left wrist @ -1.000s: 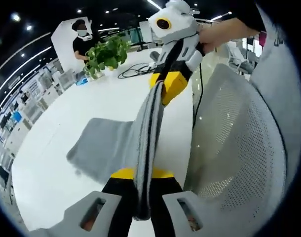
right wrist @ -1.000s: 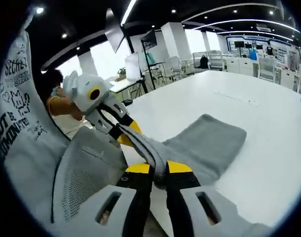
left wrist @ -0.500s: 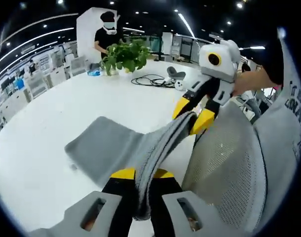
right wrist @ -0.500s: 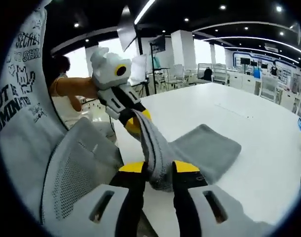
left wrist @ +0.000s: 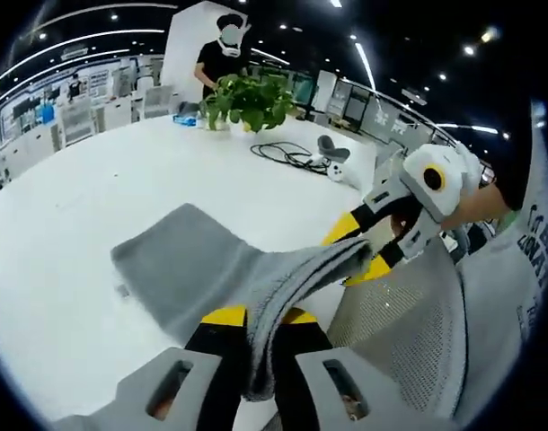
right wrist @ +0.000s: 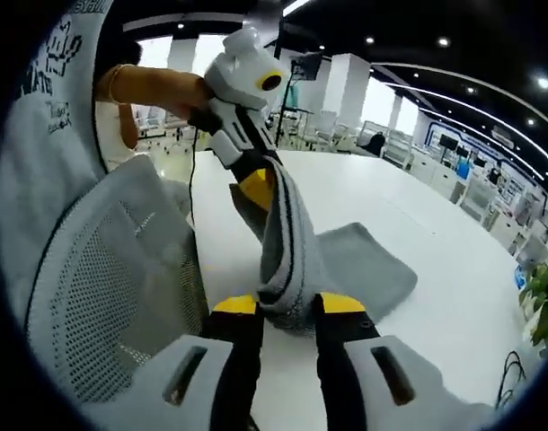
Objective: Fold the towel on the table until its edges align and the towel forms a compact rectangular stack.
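Observation:
A grey towel (left wrist: 180, 269) lies partly on the white table (left wrist: 67, 206), and its near edge is lifted off the surface. My left gripper (left wrist: 258, 316) is shut on one end of that lifted edge. My right gripper (left wrist: 368, 247) comes in from the right, shut on the other end, so the edge hangs bunched between them. In the right gripper view, my right gripper (right wrist: 286, 305) clamps the towel (right wrist: 287, 238), which rises as a bunched strip to the left gripper (right wrist: 259, 184). The rest of the cloth (right wrist: 368, 269) rests flat on the table (right wrist: 436, 341).
A grey mesh chair back (left wrist: 395, 332) stands close against the table's near edge, seen also as the mesh chair back (right wrist: 112, 287). A potted plant (left wrist: 251, 99), black cables (left wrist: 292, 153) and a person (left wrist: 225, 49) are at the far end.
Both hands have swung round with the towel still held. In the left gripper view the right gripper has dropped from top centre to the right. In the right gripper view the left gripper now stands above.

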